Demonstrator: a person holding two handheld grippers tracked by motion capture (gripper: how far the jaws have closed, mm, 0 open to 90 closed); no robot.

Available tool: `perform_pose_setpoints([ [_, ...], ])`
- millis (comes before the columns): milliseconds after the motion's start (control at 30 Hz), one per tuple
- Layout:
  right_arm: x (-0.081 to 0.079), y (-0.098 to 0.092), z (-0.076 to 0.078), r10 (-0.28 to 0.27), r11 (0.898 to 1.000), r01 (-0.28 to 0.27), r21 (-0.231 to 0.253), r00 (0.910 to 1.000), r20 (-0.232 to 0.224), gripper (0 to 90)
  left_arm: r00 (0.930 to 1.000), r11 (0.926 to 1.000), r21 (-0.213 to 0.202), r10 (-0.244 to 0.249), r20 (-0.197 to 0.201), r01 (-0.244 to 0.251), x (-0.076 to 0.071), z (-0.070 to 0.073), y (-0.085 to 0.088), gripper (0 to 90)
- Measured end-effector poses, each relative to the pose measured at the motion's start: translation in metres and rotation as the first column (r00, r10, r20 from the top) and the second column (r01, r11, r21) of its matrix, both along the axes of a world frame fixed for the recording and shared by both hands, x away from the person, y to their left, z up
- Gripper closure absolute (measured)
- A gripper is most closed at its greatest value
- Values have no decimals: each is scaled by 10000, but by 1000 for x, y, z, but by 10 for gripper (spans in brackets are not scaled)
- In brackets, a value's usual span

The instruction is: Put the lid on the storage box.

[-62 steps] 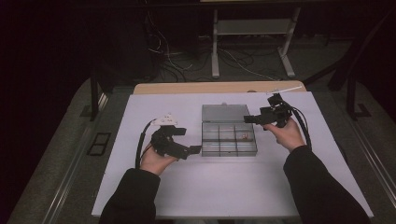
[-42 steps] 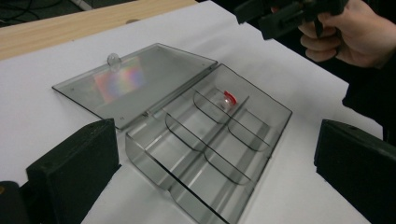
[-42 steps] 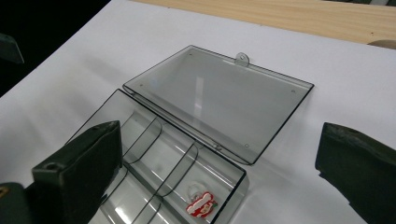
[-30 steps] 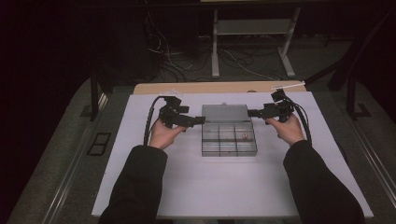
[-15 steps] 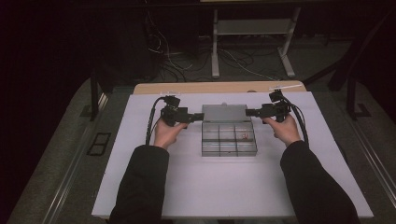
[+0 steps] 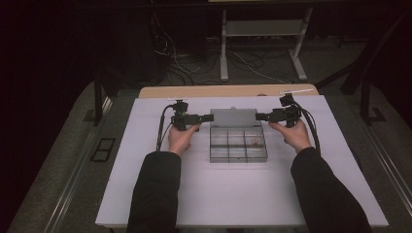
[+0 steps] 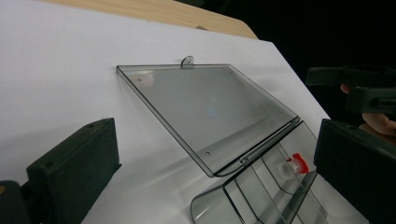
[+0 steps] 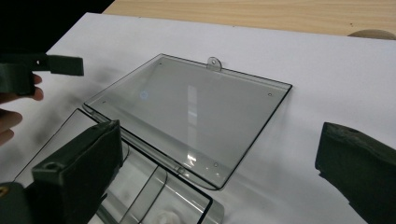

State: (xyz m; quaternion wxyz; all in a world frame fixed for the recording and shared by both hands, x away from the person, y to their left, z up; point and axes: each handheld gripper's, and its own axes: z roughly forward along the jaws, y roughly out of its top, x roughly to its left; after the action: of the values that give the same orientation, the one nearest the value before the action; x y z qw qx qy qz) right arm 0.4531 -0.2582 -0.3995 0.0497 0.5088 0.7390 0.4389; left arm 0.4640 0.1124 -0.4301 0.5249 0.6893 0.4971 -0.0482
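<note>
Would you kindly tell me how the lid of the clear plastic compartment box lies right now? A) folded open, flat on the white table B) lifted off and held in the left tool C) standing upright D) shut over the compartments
A: the clear plastic lid lies flat on the white table behind the open clear plastic compartment box, hinged to it, with both tools apart from it.
</note>
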Motion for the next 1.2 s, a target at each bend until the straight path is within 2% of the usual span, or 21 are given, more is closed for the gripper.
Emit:
perform_pose_setpoints([
  [200,3,1,-6,-84,10000,83,-10,9998,-188,6,9995,9996,-277,46,-314,-54,2,-8,-8,5],
  [267,4,3,-8,-170,9998,168,-63,9995,-262,6,9990,9994,-330,66,-436,-81,3,-10,-10,60],
  [367,5,7,-10,-183,9998,180,-114,9994,-287,13,9973,9989,-375,238,-690,-264,4,-14,-12,95],
  [400,5,7,-11,-161,9999,159,-67,9994,-320,62,9969,9988,-387,265,-736,-295,4,-16,-13,117],
  [433,6,8,-12,-178,9998,178,20,9993,-339,66,9970,9989,-372,269,-730,-296,4,-16,-13,125],
  [567,7,13,-16,-175,9998,169,-142,9990,-422,67,9964,9987,-292,393,-756,-416,5,-18,-15,167],
  [600,7,14,-17,-169,9997,161,-186,9990,-406,78,9959,9987,-230,424,-803,-444,5,-19,-15,188],
  [633,7,15,-17,-208,9996,199,-181,9987,-463,153,9948,9987,-238,426,-920,-450,4,-19,-16,210],
  [667,7,15,-18,-209,9998,206,-70,9986,-478,159,9940,9991,-159,379,-1022,-398,5,-20,-16,226],
  [733,8,15,-18,-264,9995,256,-157,9986,-467,167,9934,9991,-41,426,-1064,-433,4,-20,-16,273],
  [800,8,16,-18,-283,9994,274,-203,9984,-488,222,9935,9991,4,423,-1061,-425,4,-20,-15,314],
  [933,8,16,-19,-286,9993,274,-270,9985,-472,272,9935,9991,-28,420,-1058,-426,4,-20,-15,400],
  [1133,8,15,-20,-463,9985,448,-300,9975,-528,379,9909,9987,105,501,-1246,-492,6,-24,-17,516],
  [1200,9,15,-21,-492,9983,474,-331,9972,-559,402,9908,9990,-70,432,-1279,-445,6,-26,-17,533],
])
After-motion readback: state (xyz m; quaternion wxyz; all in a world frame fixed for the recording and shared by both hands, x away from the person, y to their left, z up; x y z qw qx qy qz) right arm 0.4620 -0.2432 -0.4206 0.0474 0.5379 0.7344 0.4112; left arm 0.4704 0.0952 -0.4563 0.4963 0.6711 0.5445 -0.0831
